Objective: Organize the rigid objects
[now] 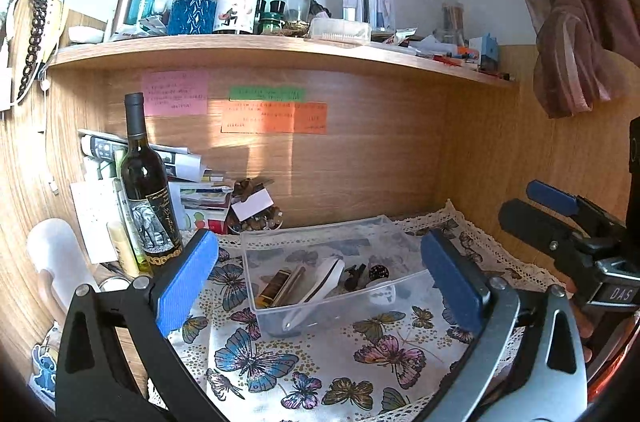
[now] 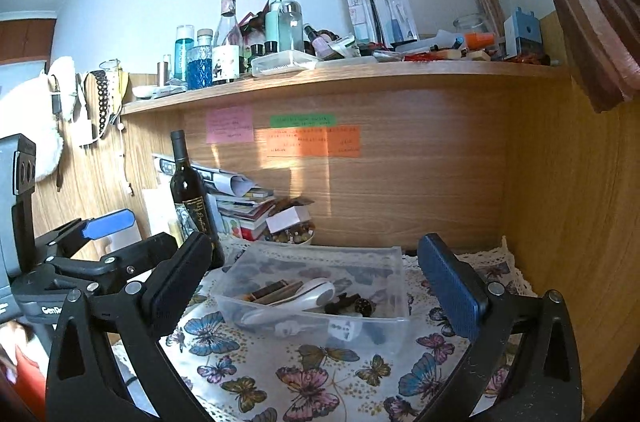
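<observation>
A clear plastic box (image 1: 404, 284) stands on a butterfly-print cloth (image 1: 320, 366) and holds several small items: a white handled tool (image 1: 326, 280), a brown flat case (image 1: 276, 288) and small dark pieces (image 1: 356, 276). The box also shows in the right wrist view (image 2: 394, 326) with the white tool (image 2: 316, 296). My left gripper (image 1: 320, 282) is open and empty, its blue pads on either side of the box. My right gripper (image 2: 316, 290) is open and empty, also in front of the box. The right gripper shows at the right in the left wrist view (image 1: 560, 218).
A dark wine bottle (image 1: 148, 190) stands left of the box beside stacked papers and booklets (image 1: 192, 178). A bowl of small brown items (image 2: 292, 234) sits behind the box. A wooden shelf (image 1: 280, 50) above carries several bottles. A curtain (image 1: 568, 22) hangs at the right.
</observation>
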Demonstrator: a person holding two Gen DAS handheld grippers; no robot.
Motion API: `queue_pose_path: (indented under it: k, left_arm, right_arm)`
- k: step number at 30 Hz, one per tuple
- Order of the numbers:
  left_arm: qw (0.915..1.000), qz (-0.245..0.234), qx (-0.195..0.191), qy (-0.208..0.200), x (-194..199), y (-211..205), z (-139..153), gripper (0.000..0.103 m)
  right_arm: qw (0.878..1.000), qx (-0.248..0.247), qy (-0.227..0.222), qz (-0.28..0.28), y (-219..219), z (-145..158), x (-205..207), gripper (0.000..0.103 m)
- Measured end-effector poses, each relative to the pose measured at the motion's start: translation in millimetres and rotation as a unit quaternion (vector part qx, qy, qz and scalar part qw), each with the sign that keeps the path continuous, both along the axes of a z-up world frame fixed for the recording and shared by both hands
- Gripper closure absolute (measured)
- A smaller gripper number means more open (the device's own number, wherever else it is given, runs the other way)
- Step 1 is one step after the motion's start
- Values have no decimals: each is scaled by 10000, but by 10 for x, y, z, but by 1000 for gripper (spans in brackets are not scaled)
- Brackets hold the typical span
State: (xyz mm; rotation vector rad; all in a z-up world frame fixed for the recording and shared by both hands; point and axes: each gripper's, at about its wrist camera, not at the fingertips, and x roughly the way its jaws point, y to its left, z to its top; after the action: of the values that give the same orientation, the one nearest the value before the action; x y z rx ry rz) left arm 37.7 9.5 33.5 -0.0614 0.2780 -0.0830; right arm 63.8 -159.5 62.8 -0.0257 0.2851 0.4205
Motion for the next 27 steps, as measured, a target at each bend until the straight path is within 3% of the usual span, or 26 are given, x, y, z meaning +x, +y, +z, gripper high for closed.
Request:
queue_pose_path:
  k: [27]
  left_arm:
    - [10000, -46, 18, 13, 14, -12, -19, 0]
  right_arm:
    - [9998, 126, 88, -91, -53, -36, 27, 0]
